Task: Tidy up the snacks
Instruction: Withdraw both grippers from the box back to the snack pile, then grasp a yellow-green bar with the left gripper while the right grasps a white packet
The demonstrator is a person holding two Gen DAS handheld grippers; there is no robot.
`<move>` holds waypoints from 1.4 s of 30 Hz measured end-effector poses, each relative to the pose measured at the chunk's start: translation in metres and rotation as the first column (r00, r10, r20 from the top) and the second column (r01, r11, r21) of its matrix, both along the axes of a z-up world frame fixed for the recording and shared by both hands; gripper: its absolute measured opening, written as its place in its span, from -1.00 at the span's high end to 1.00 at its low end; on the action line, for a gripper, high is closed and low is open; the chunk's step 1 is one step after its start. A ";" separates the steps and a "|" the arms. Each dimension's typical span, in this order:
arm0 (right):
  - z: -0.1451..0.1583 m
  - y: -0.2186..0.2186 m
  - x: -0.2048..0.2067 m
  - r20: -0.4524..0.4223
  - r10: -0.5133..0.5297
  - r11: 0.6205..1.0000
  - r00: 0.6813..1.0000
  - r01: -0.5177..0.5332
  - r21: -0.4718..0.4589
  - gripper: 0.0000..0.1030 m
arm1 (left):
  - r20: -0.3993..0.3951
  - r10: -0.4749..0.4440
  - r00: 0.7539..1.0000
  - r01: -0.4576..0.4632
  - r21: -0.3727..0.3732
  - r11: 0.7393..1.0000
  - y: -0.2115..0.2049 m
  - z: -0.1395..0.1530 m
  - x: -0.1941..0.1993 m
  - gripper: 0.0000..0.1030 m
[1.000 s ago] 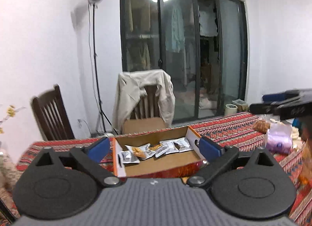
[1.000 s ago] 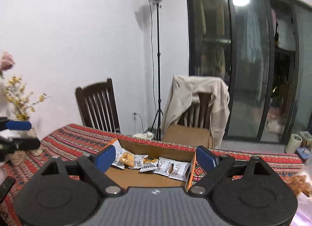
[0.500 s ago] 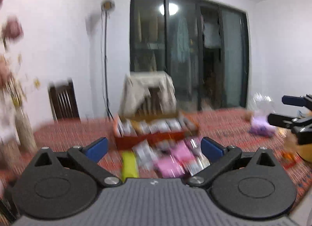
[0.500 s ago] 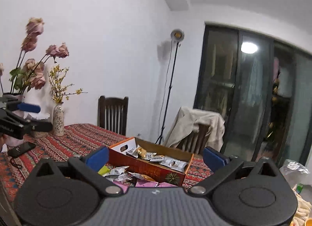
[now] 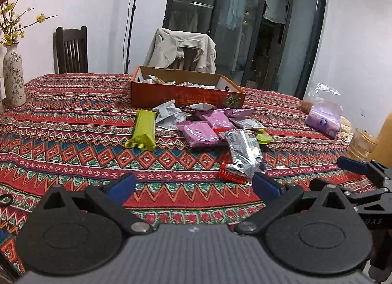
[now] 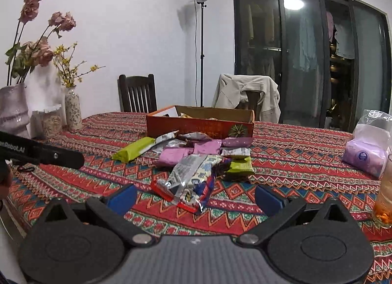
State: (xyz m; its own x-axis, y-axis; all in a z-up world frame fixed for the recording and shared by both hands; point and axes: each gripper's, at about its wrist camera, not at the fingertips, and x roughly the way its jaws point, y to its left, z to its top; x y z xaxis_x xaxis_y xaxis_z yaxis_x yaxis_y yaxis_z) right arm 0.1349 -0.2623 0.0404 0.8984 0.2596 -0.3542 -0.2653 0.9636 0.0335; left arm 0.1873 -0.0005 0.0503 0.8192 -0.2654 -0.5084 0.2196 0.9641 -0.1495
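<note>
Both grippers are down off the box view and low over the table now: right gripper [image 6: 194, 197] jaws wide, empty; left gripper [image 5: 193, 186] wide, empty. We judge picking starts: silver packet [image 6: 188, 173] nearest, snack pile [image 5: 208, 124] before the orange box [image 5: 186, 95].

Snack packets heaped loose on tabletop, in front of orange cardboard box [image 5: 187, 96].
Box open-topped, a few packets lying inside. Green bar [image 5: 143, 130] lies flat at the pile's left edge; pink packets [image 5: 199, 133] overlap mid-pile; silver foil packet [image 6: 187, 173] lies on top of a red wrapper [image 5: 230, 174] nearest the cameras; small green packet [image 6: 240, 165] on the right.
</note>
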 end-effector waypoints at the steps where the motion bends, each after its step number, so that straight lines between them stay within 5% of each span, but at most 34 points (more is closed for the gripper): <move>1: 0.000 0.001 0.002 0.001 0.000 1.000 1.000 0.000 0.004 -1.00 | -0.005 0.001 1.000 -0.001 -0.002 1.000 0.001 -0.001 0.002 -1.00; 15: -0.010 0.006 0.059 -0.059 -0.036 0.999 0.998 0.037 0.004 -0.98 | -0.004 0.060 0.998 -0.060 0.072 0.996 0.007 -0.016 0.073 -0.98; 22: -0.005 0.003 0.122 -0.041 -0.065 0.996 0.997 0.062 -0.068 -0.94 | 0.009 0.061 0.998 -0.062 0.139 0.988 0.010 -0.020 0.147 -0.73; 27: -0.009 0.006 0.186 -0.073 -0.048 0.993 0.996 0.040 -0.110 -0.77 | -0.030 0.040 0.999 -0.034 0.198 0.980 0.012 -0.031 0.202 -0.61; 32: -0.020 -0.005 0.251 -0.165 -0.074 0.997 0.983 0.069 -0.039 -0.61 | -0.098 0.043 0.994 -0.024 0.185 0.983 0.013 -0.054 0.237 -0.49; 35: -0.031 0.000 0.276 -0.170 -0.105 0.992 0.980 0.090 -0.091 -0.59 | -0.097 0.031 0.995 -0.011 0.195 0.981 0.014 -0.066 0.241 -0.48; 38: -0.044 0.010 0.291 -0.187 -0.104 0.983 0.977 0.073 -0.166 -0.15 | -0.088 0.015 0.996 0.002 0.196 0.981 0.014 -0.068 0.241 -0.43; 39: -0.048 0.013 0.292 -0.184 -0.117 0.978 0.976 0.081 -0.193 -0.16 | -0.089 0.017 0.996 0.000 0.189 0.982 0.015 -0.068 0.242 -0.41; 42: -0.050 0.019 0.291 -0.167 -0.128 0.968 0.978 0.086 -0.236 -0.12 | -0.080 0.035 0.996 -0.020 0.187 0.982 0.017 -0.067 0.241 -0.12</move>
